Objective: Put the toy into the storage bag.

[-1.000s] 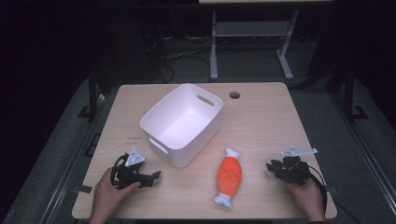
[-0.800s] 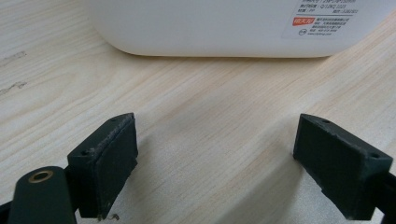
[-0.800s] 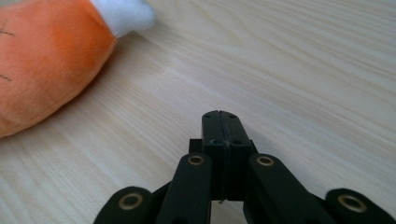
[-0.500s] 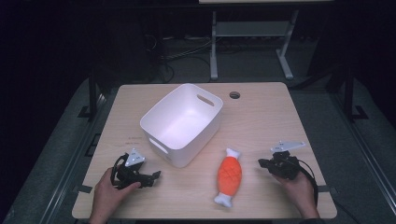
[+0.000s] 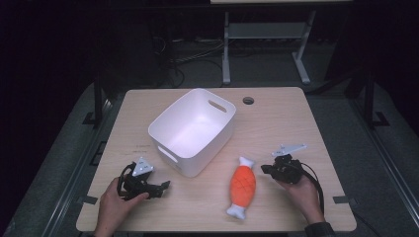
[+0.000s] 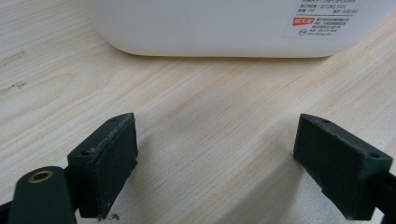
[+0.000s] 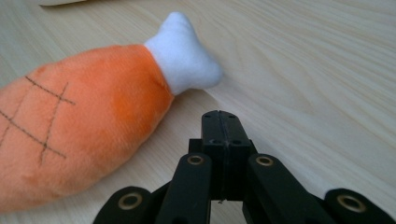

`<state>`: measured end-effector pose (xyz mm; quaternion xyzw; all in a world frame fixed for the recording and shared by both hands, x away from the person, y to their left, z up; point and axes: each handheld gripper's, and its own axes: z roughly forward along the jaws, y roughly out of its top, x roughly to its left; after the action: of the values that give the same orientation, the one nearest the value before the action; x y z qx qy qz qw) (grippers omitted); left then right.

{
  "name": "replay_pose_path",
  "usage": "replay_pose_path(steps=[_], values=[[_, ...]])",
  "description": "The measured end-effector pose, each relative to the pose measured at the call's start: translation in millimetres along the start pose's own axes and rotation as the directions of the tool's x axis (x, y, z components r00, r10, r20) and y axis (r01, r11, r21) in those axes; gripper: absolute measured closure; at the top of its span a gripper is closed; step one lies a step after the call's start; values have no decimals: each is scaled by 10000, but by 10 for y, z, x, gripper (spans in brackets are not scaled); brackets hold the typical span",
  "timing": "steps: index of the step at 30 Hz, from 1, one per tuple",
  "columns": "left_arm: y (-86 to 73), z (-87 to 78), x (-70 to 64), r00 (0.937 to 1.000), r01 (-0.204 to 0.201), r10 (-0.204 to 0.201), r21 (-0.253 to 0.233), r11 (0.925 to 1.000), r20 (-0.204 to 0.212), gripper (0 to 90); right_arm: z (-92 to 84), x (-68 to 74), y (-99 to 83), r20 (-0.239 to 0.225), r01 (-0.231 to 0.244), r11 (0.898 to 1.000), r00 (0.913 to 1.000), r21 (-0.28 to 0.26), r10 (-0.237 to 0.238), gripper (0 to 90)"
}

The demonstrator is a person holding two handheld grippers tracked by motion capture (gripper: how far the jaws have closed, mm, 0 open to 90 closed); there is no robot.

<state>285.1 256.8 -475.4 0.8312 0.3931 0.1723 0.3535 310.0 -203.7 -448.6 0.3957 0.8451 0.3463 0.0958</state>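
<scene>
The plush drumstick (image 5: 242, 187) lies flat on the worktop (image 5: 276, 123) near its front edge, a little right of the middle. Its orange body carries thin dark crossed lines, and a white bone knob closes each end: one points toward the front edge, the other toward the white bin. In the right gripper view the toy (image 7: 84, 130) lies to the left of the jaws, with one white knob just ahead of the tips, and nothing touches it.

The right hand-held gripper (image 5: 269, 169) sits just beside the toy on its right, above the worktop and apart from the plush, with its tips pointing at the orange body. Its jaws are clenched together with nothing between them, as the right gripper view (image 7: 222, 121) shows with the two pads pressed face to face. They have just been closing, on empty air. The person's right hand (image 5: 301, 190) holds it from the front right part of the worktop, and a cable trails back from it.

The white bin (image 5: 192, 131) stands behind and to the left of the toy, near the middle of the worktop, turned at an angle to the edges, with handle slots in its short walls. Its inside is bare.

The left hand-held gripper (image 5: 160, 186) rests near the front left corner, in front of the bin's near corner, held by the left hand (image 5: 116, 202). Its jaws are spread wide and released, with bare wood between the pads (image 6: 105, 163) and the bin's wall (image 6: 210, 28) ahead of them, bearing a printed label.
</scene>
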Motion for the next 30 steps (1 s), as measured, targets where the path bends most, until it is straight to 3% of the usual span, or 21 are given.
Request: replay_pose_path(steps=[14,30], values=[[0,0,0,10000,-3,3,2,10000,-3,127,225,75,149,-219,204,9991,9996,383,-195,897],[0,-1,1,10000,-22,22,18,10000,-3,127,425,136,383,-588,482,9983,9972,321,-463,897]])
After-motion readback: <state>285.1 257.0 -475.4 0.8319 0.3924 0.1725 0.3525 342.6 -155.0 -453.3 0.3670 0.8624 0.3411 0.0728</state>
